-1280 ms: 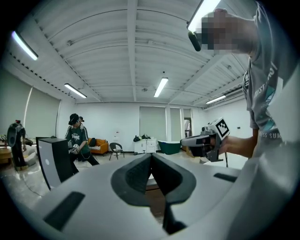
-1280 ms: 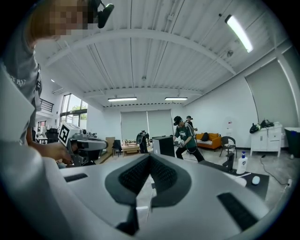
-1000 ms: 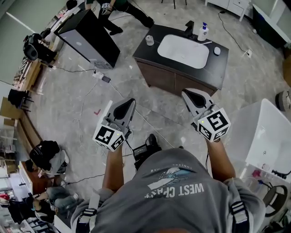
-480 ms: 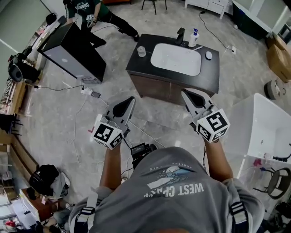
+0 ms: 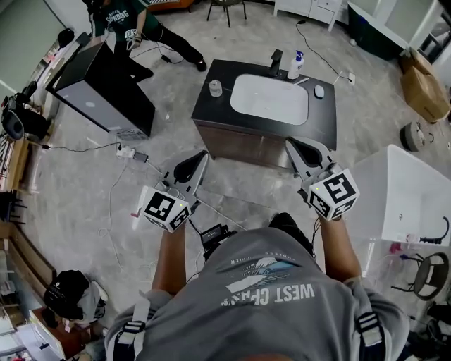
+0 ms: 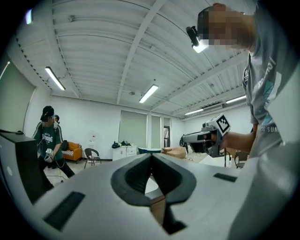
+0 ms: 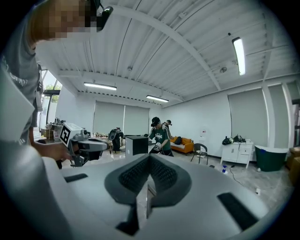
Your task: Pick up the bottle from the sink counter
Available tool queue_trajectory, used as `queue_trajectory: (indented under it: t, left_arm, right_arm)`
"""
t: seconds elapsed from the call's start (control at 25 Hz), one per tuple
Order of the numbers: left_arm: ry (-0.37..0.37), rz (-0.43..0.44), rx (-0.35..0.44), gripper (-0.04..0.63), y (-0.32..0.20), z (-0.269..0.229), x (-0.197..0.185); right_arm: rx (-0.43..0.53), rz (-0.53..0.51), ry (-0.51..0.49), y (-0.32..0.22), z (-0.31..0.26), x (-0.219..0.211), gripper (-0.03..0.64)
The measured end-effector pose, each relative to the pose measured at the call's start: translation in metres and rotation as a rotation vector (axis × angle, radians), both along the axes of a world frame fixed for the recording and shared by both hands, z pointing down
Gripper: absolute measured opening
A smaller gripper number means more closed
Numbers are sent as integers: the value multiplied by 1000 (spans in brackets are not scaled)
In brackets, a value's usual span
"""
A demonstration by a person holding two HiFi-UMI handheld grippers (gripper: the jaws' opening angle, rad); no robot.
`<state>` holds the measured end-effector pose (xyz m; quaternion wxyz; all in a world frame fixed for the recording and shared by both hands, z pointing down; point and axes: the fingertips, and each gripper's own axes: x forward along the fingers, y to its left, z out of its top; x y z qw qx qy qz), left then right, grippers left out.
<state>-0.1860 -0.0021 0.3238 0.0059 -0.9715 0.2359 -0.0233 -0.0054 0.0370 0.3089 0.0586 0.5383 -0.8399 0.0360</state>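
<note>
The bottle (image 5: 296, 65), white with a blue pump top, stands at the back of the dark sink counter (image 5: 325, 113), just right of the black faucet (image 5: 275, 59) and behind the white basin (image 5: 270, 99). Both grippers are held out over the floor, short of the counter's front edge and well apart from the bottle. My left gripper (image 5: 203, 155) (image 6: 151, 157) is shut with nothing in it. My right gripper (image 5: 289, 144) (image 7: 150, 157) is also shut and empty. Each gripper view looks level across the room, and the jaws hide the counter.
A small white cup (image 5: 215, 87) sits on the counter's left end and a small white object (image 5: 319, 91) on its right. A black cabinet (image 5: 99, 92) with a person in green (image 5: 120, 21) stands at the left. A white tub (image 5: 416, 197) is at the right. Cables (image 5: 127, 151) lie on the floor.
The sink counter has come nearer and shifted left in the head view as the person walks toward it. Both grippers stay shut and held out in front.
</note>
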Motion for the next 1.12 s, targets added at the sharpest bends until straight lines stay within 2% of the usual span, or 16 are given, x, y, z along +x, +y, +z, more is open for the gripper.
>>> queue_trajectory:
  t: [0.16, 0.48, 0.8, 1.12]
  left_arm:
    - [-10, -23, -12, 3, -16, 5, 3]
    - [-53, -186, -45, 2, -67, 19, 12]
    - [-60, -296, -63, 3, -135, 22, 49]
    - [-82, -373, -82, 3, -190, 35, 80]
  right_arm:
    - [-4, -19, -4, -25, 2, 8, 2]
    - [-7, -174, -54, -105, 15, 23, 2]
    - [-32, -287, -74, -187, 22, 56, 2]
    - [-49, -368, -97, -234, 31, 84, 2]
